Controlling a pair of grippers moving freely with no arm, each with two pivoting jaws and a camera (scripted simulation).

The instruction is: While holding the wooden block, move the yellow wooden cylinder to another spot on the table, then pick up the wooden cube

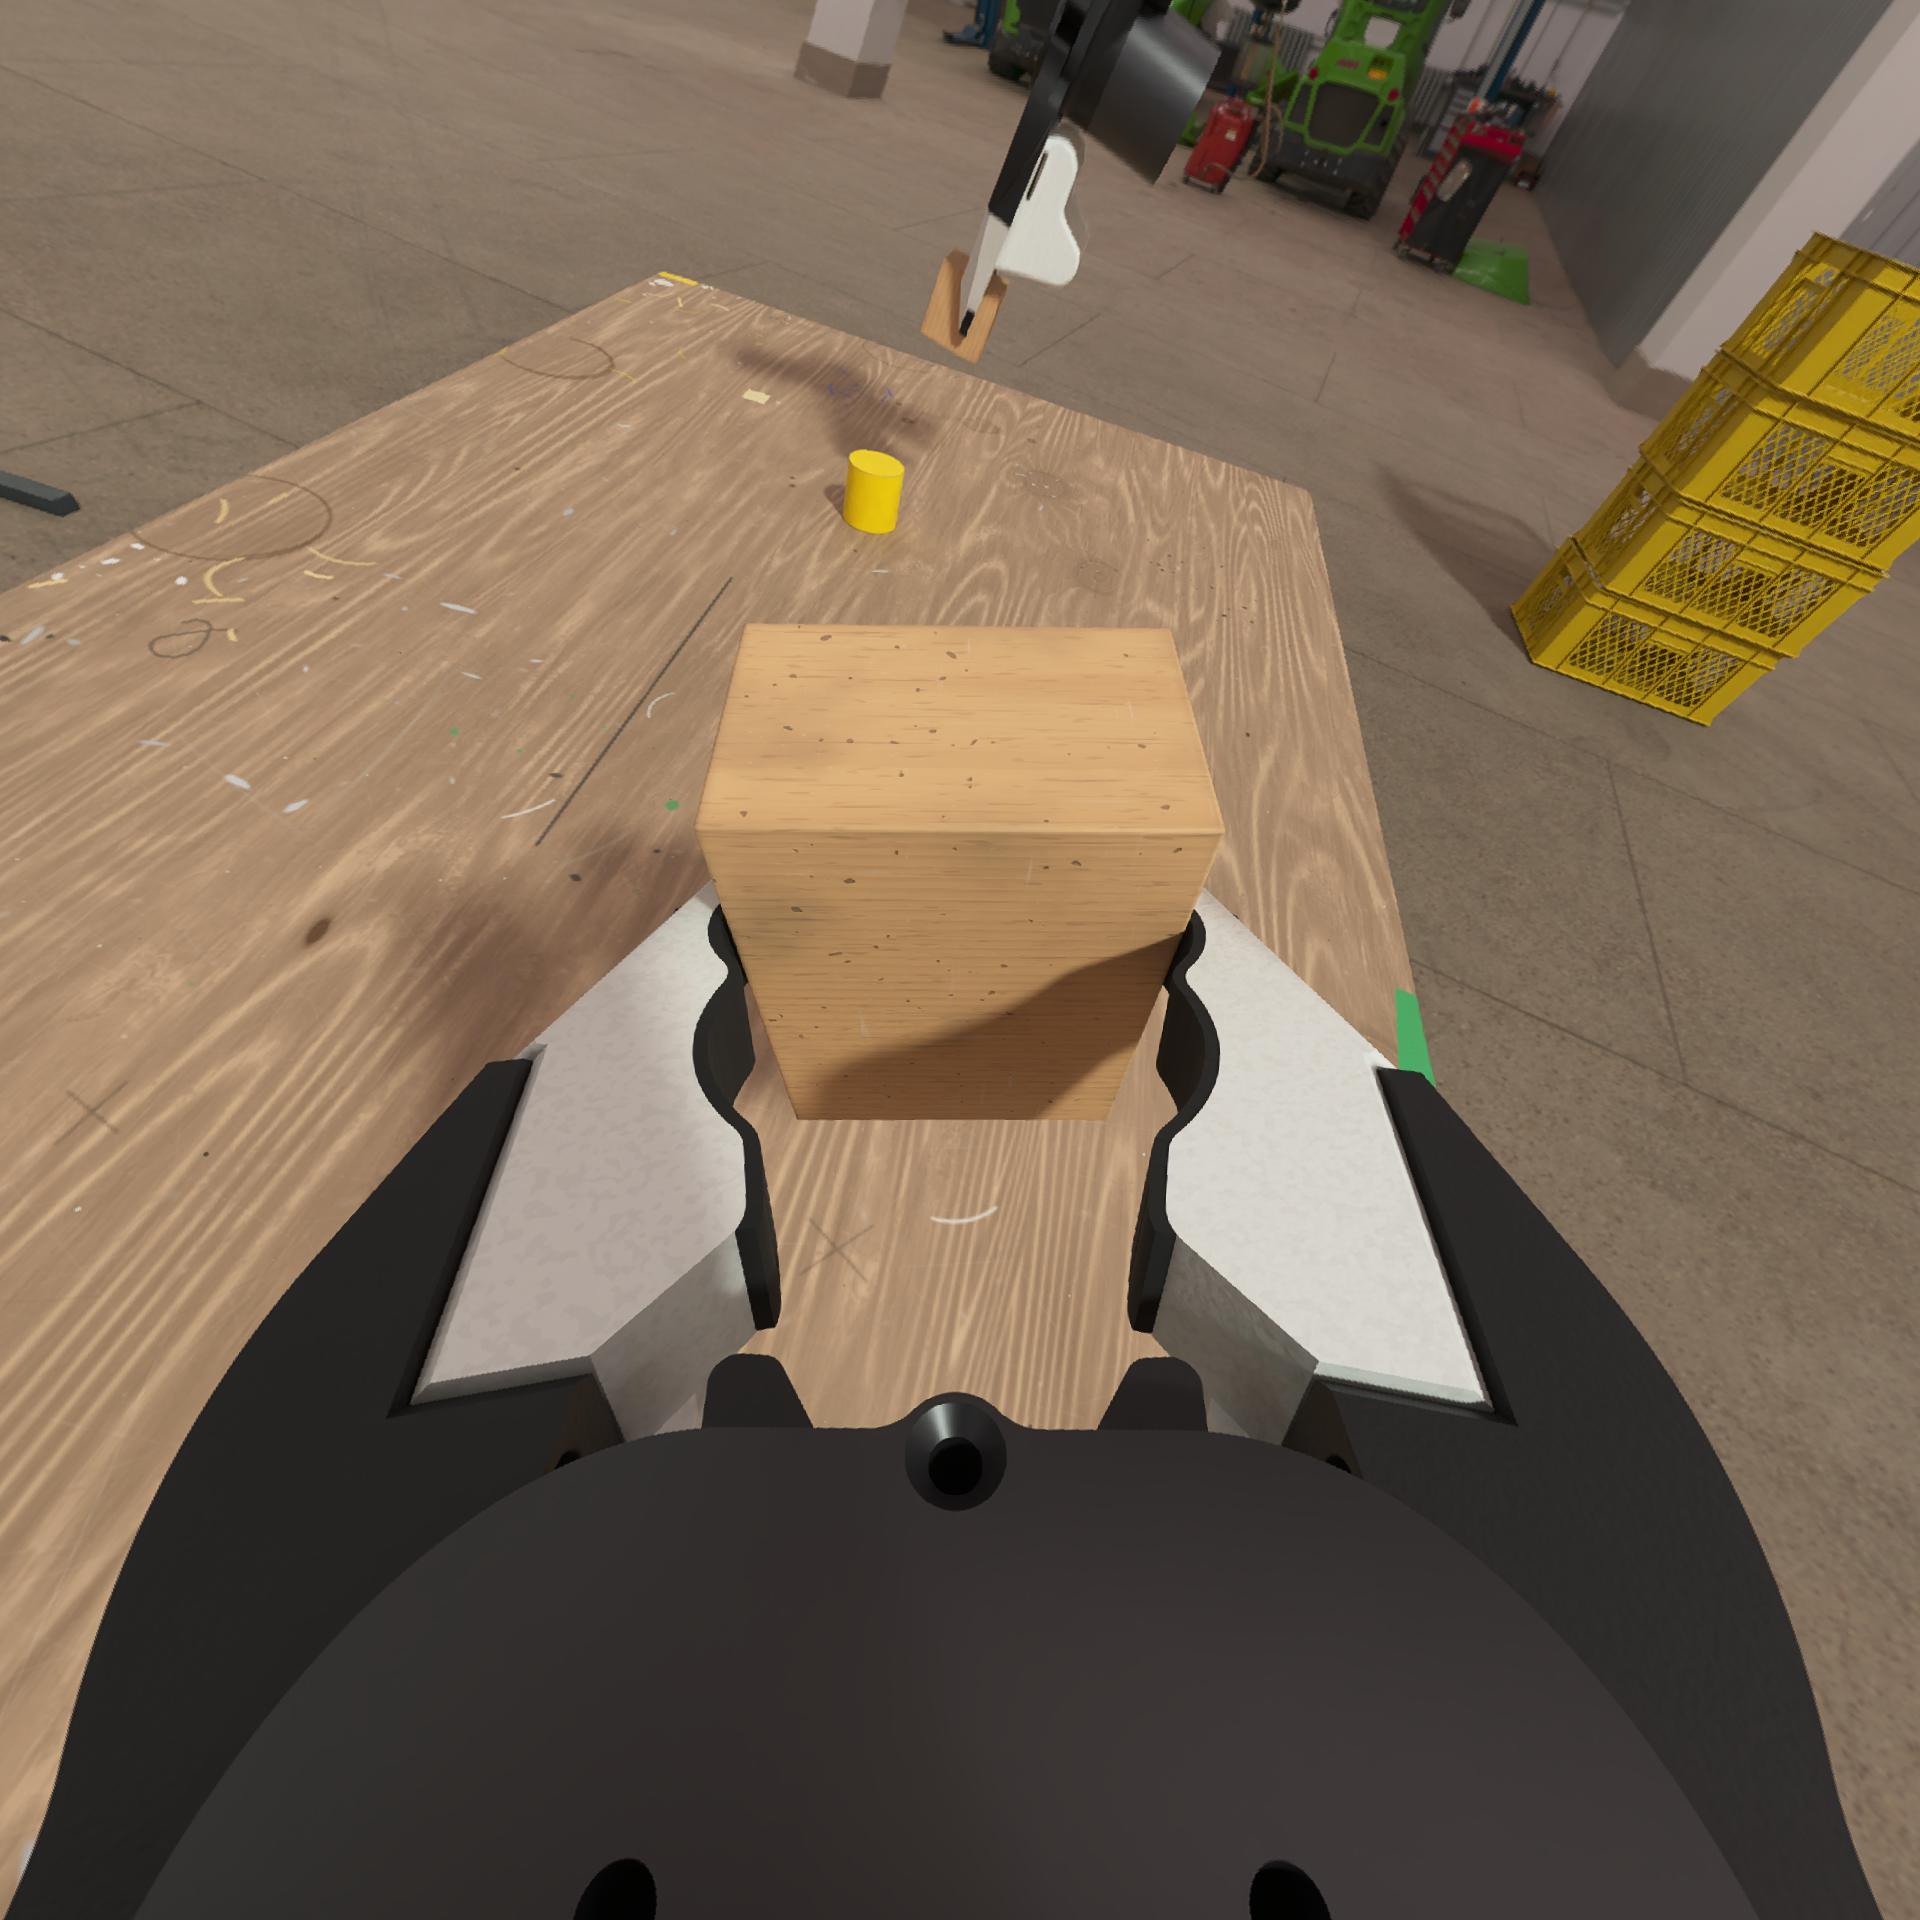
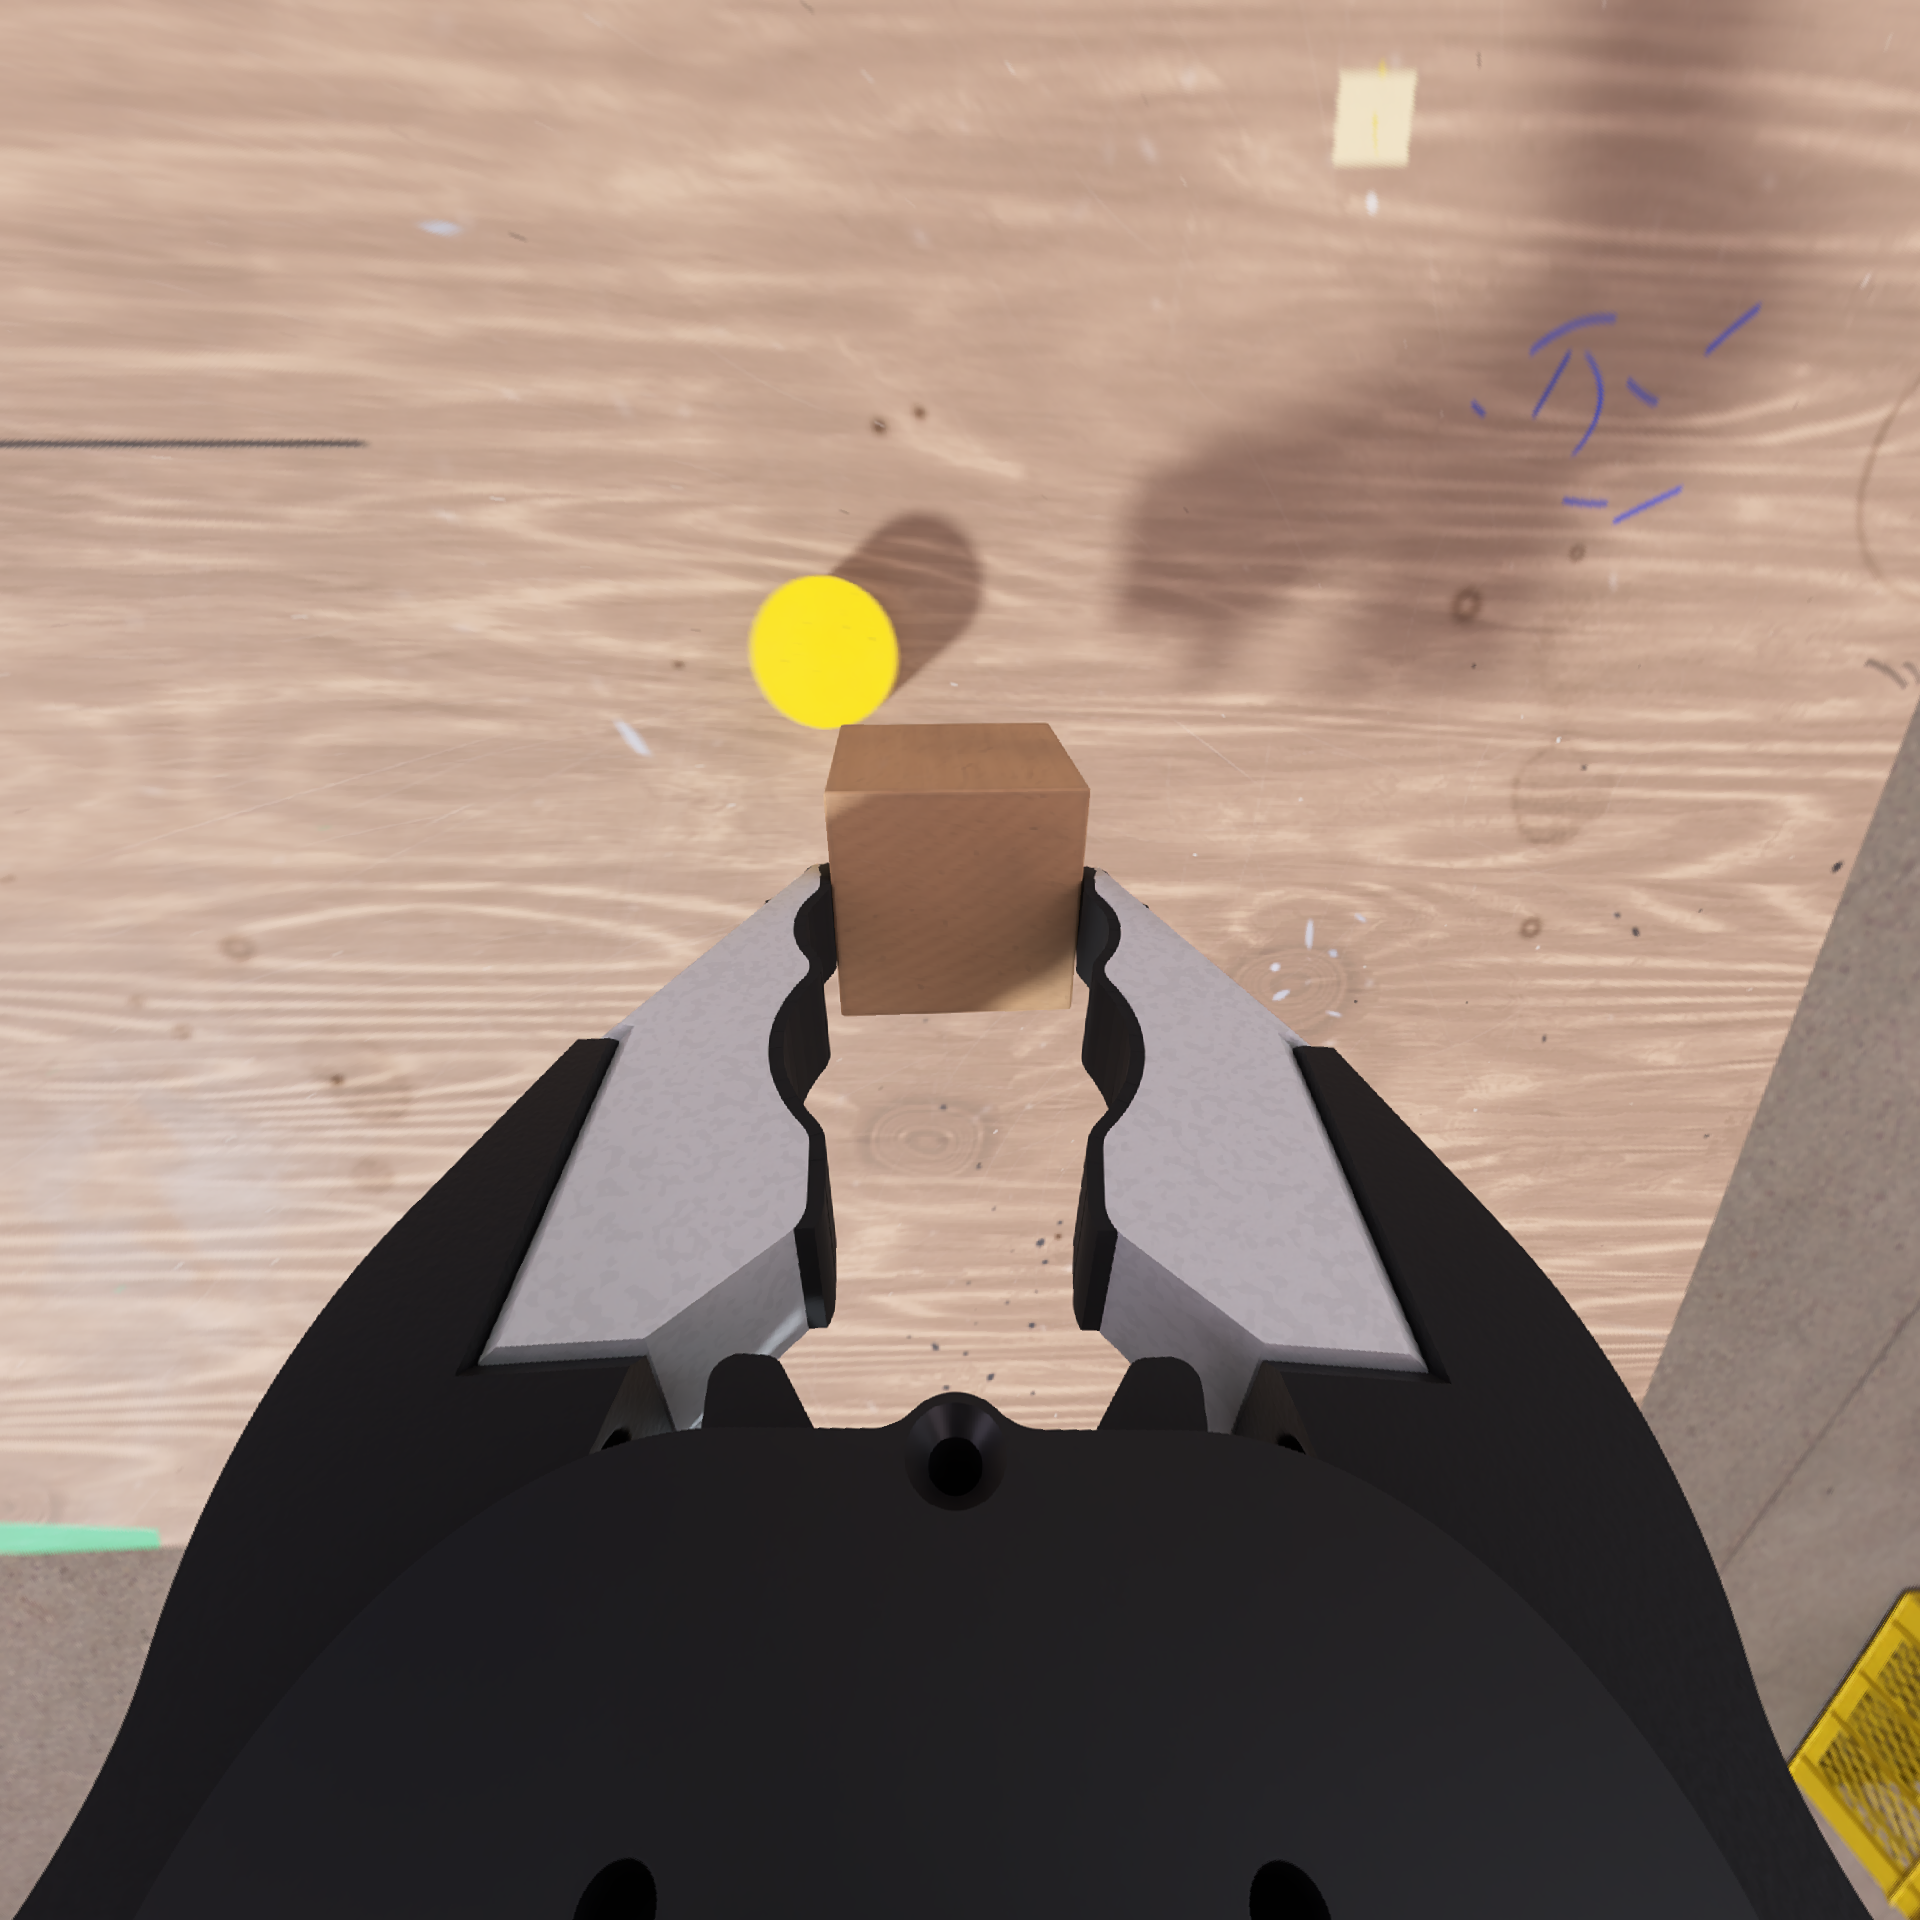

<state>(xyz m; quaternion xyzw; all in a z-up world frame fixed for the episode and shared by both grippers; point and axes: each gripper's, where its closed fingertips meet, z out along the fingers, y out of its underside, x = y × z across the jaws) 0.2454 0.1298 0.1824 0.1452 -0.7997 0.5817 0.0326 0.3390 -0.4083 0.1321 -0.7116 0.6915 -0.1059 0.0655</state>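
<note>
My left gripper [image 1: 956, 935] is shut on a large pale wooden block [image 1: 956, 831] and holds it above the near part of the plywood table [image 1: 364, 831]. The yellow wooden cylinder [image 1: 873, 491] stands upright on the table farther off. My right gripper [image 2: 956, 894] is shut on a small wooden cube [image 2: 956, 883] and holds it high above the table, looking straight down. The cylinder [image 2: 823, 649] lies below, just beyond the cube. In the left wrist view the right gripper [image 1: 971, 312] hangs in the air past the cylinder with the cube [image 1: 961, 307] in its tips.
The table's right edge [image 1: 1351, 727] runs close to the held block; bare floor lies beyond it. Stacked yellow crates [image 1: 1756, 520] stand on the floor to the right, and one corner shows in the right wrist view [image 2: 1870, 1766]. Green machinery [image 1: 1351, 104] stands far back.
</note>
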